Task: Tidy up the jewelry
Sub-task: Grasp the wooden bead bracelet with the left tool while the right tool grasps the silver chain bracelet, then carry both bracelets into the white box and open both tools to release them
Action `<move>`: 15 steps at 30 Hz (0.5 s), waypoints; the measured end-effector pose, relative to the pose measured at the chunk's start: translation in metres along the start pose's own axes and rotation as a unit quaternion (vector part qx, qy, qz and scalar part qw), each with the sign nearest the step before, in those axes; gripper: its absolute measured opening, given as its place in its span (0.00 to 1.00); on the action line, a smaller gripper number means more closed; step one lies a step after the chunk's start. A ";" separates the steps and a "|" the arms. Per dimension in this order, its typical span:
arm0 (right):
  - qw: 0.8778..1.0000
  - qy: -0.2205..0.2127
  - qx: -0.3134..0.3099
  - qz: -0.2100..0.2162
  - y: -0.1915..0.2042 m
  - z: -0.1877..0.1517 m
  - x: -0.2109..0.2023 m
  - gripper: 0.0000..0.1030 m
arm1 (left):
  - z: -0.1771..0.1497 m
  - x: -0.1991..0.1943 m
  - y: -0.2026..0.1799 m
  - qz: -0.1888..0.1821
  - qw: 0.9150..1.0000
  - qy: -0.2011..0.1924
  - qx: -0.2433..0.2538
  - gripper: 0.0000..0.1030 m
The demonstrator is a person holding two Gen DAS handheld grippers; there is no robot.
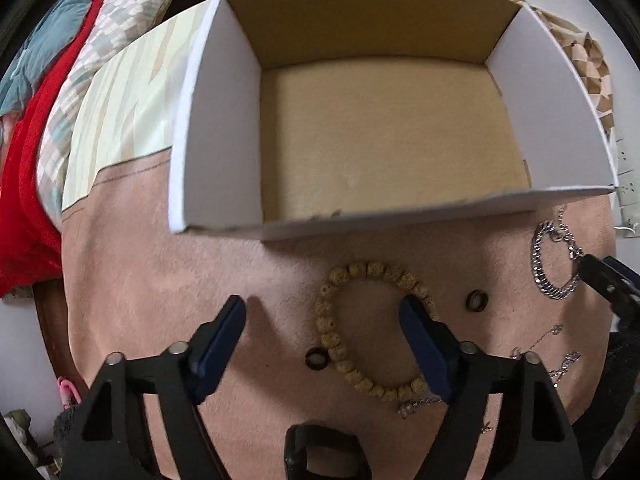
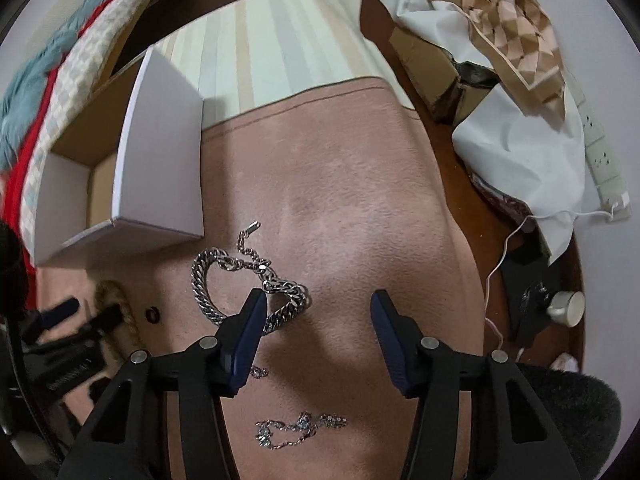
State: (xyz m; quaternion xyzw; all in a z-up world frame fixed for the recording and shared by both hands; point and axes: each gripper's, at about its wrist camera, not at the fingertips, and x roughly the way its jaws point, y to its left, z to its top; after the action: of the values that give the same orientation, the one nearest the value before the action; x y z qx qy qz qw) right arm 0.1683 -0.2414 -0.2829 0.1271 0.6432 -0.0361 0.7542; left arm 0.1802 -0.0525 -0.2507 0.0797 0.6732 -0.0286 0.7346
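Both grippers are pointing down over the pink mat (image 2: 360,168), each taking up a piece of jewelry; nothing is lying in the open box (image 1: 224,120) ahead of them yet.

The left gripper (image 1: 324,312) is standing spread, its jaws straddling one side of the beaded bracelet (image 1: 332,344): the right finger is sitting inside the loop, the left finger outside on bare mat. The pads are not pressing the beads.

The right gripper (image 2: 316,304) is likewise spread. The silver chain bracelet (image 2: 208,280) is lying mostly beside and beneath its left finger, not squarely between the jaws.

Judged next: the right gripper needs shifting toward the chain, then both need closing, lifting and carrying to the box.
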 end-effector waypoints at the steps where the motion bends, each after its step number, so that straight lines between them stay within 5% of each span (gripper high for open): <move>1: 1.000 0.000 -0.008 -0.009 0.005 0.001 0.001 0.54 | 0.000 -0.001 -0.002 -0.005 1.000 -0.001 0.005 0.64; 7: 0.998 -0.004 -0.029 -0.058 0.026 -0.003 0.004 0.51 | -0.005 -0.008 -0.018 -0.031 0.999 -0.009 0.044 0.12; 10: 0.997 -0.013 -0.041 -0.062 0.034 -0.008 0.003 0.38 | -0.011 -0.010 -0.019 -0.033 0.999 -0.015 0.041 0.07; 12: 0.997 -0.018 -0.048 -0.064 0.038 -0.010 0.002 0.12 | -0.014 -0.011 -0.014 -0.032 0.999 -0.016 0.031 0.07; 15: 0.997 -0.018 -0.046 -0.060 0.038 -0.013 0.002 0.08 | -0.021 -0.017 -0.002 -0.040 0.999 -0.015 0.017 0.06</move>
State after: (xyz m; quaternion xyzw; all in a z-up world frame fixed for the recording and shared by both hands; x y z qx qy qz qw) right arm 0.1643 -0.2012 -0.2815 0.0528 0.6371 -0.0541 0.7670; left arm 0.1573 -0.0523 -0.2355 0.0646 0.6639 -0.0703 0.7417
